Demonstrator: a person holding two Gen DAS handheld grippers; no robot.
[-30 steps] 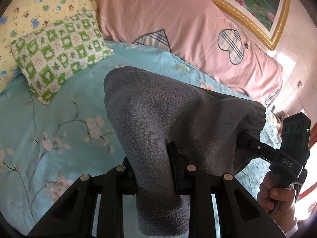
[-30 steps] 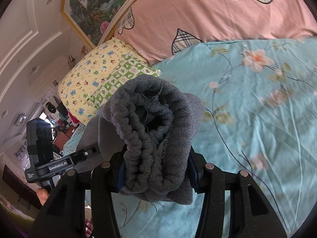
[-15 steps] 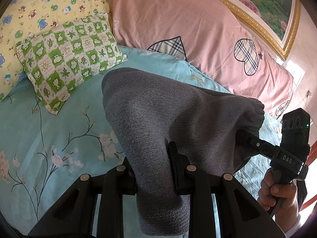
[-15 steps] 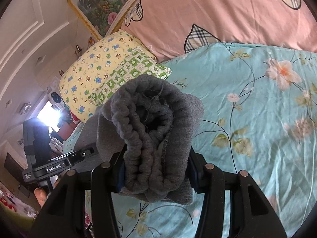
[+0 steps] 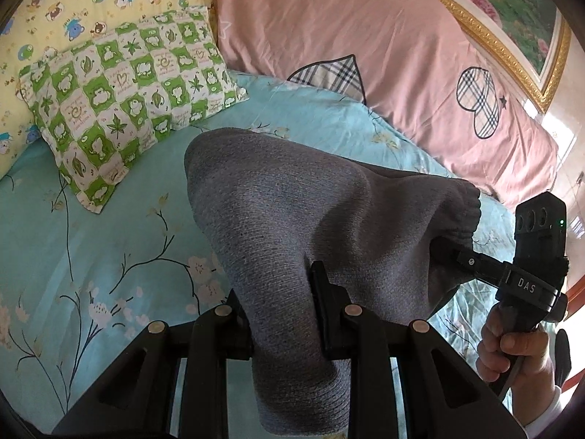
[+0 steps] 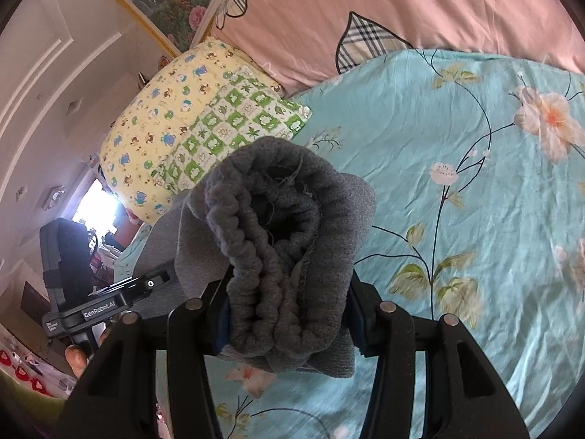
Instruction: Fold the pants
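Grey knit pants [image 5: 310, 219] hang bunched in the air above a turquoise flowered bed sheet [image 5: 109, 237]. My left gripper [image 5: 279, 311] is shut on a fold of the grey cloth, which droops below its fingers. In the right wrist view my right gripper [image 6: 287, 303] is shut on the thick rolled elastic waistband of the pants [image 6: 278, 226]. The right gripper's body [image 5: 530, 256] shows at the right of the left wrist view, held by a hand [image 5: 512, 351]. The left gripper's body [image 6: 84, 292] appears at the lower left of the right wrist view.
A green-and-white checked pillow [image 5: 124, 98] and a yellow cartoon pillow [image 5: 73, 11] lie at the head of the bed. A pink quilt with plaid hearts [image 5: 365, 36] runs along the back. A gold-framed painting [image 5: 512, 11] hangs on the wall.
Both grippers have carried the pants across the bed toward the pillows, which now sit closer and larger in view. Both grips are unchanged.
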